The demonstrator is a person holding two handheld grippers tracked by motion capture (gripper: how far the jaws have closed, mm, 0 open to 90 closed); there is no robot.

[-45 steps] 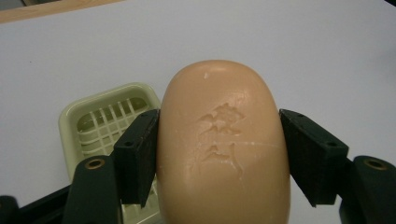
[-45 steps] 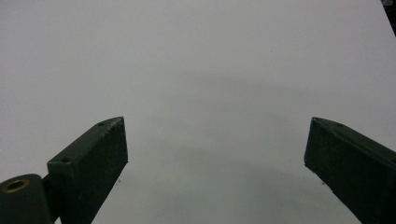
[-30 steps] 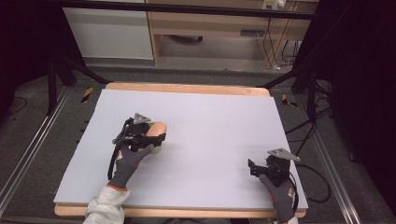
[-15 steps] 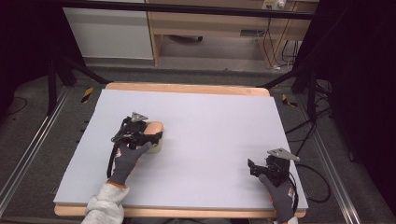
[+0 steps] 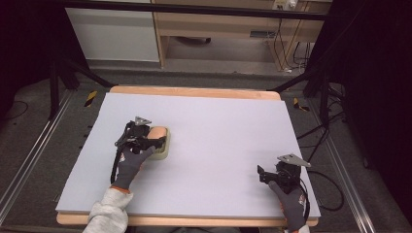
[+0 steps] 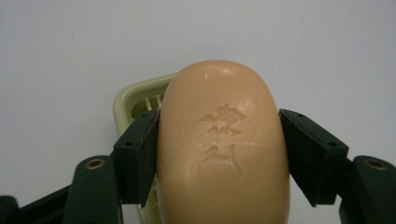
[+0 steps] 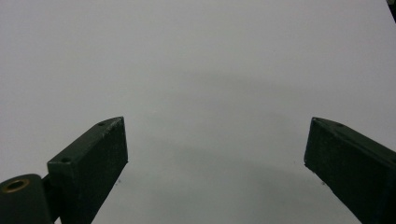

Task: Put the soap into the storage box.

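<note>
The left gripper has its two black jaws pressed against the long sides of a peach-coloured bar of soap, one pad on each flank, with no gap showing between pad and soap. The bar's long axis runs straight away from the gripper, along the line of the jaws, and its rounded far end points forward; the stamped mark on its top face is turned upward. Beneath and behind the bar sits a pale green soap dish, its slotted floor showing at the left; whether the soap rests on it or hangs just above cannot be told.

In the high view the soap lies over the dish on the left half of the white table. The right gripper sits near the table's front right corner, well apart from the soap, its jaws spread wide over bare tabletop with nothing between them.
</note>
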